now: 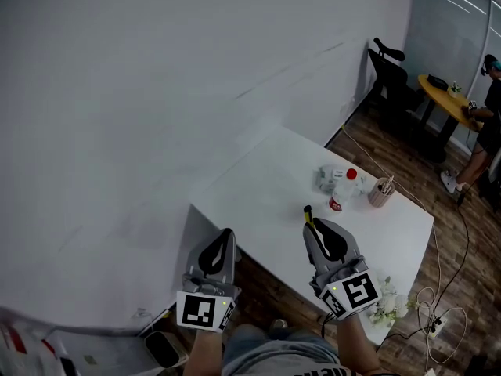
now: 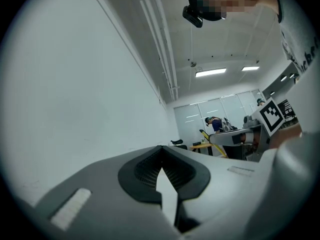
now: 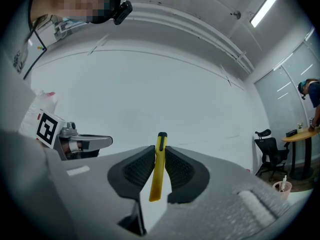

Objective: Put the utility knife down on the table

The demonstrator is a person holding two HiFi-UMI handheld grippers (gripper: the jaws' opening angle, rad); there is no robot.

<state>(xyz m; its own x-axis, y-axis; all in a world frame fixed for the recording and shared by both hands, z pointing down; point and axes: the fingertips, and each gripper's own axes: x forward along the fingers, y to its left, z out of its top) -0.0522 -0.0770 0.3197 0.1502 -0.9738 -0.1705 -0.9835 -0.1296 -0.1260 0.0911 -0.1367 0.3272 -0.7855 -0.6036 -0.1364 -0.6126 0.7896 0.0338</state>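
Right gripper (image 1: pixel 316 227), nearest me at 5 o'clock in the head view, pinches the utility knife (image 3: pixel 158 170) between its pads. The body is yellow and the black end pokes out past the tips. The knife is in the air over the near part of the white table (image 1: pixel 258 194), not on it. Left gripper (image 2: pixel 161 154), at 7 o'clock, has its jaws pressed together at the tips with nothing between them.

Risks, my call:
- The grip is a thin pinch on a slim handle, so it could pivot or slide when I tilt down.
- Letting go from up here means a drop and a bounce, maybe off the near edge.
- Bottle (image 1: pixel 343 188) and pen cup (image 1: pixel 381 192), at 1 o'clock from the knife, could get knocked if I overreach.
- I can't tell if the blade is out.

Writing: only the square markers on the gripper cubes. The bottle label is red, its print too small to read. No brand shows on the knife.
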